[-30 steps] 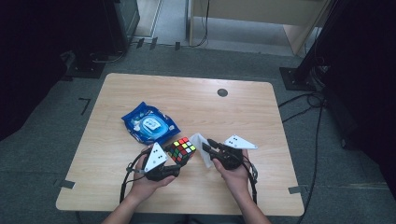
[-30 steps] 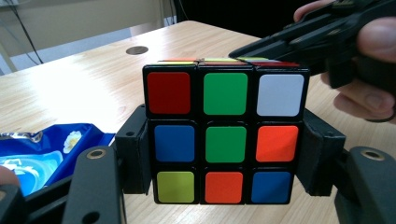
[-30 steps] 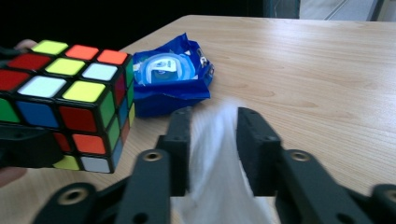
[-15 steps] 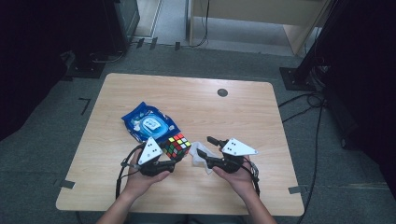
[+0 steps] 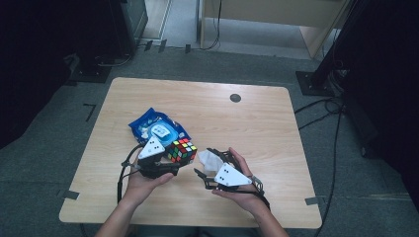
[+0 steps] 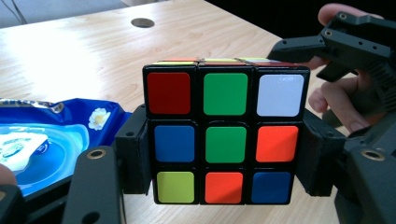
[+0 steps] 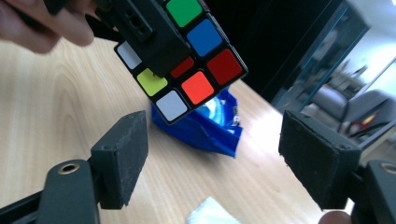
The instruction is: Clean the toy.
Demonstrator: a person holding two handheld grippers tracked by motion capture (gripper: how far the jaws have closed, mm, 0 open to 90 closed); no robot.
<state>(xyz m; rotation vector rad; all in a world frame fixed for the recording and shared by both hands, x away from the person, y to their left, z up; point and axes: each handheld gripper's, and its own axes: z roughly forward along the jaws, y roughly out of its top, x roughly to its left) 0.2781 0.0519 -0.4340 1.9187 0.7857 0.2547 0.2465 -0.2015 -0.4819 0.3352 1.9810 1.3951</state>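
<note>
Since the earlier frames the right tongs (image 5: 203, 165) have drawn back from the cube toward five o'clock and their jaws have just been opening, leaving the crumpled white tissue (image 5: 209, 159) on the table. Farthest left on the pale wooden table (image 5: 257, 128), at about ten o'clock from the hands, lies the glossy blue plastic wipes packet (image 5: 155, 129). Just beside it, toward four o'clock, the left tongs (image 5: 177, 159) are clamped on the multicoloured plastic puzzle cube (image 5: 181, 150), pads pressing its two opposite sides and holding it clear of the table; the left gripper view shows a green centre square facing the camera. To the right, the right tongs stand wide apart with nothing between them, the tissue lying just ahead of their tips near the cube.
</note>
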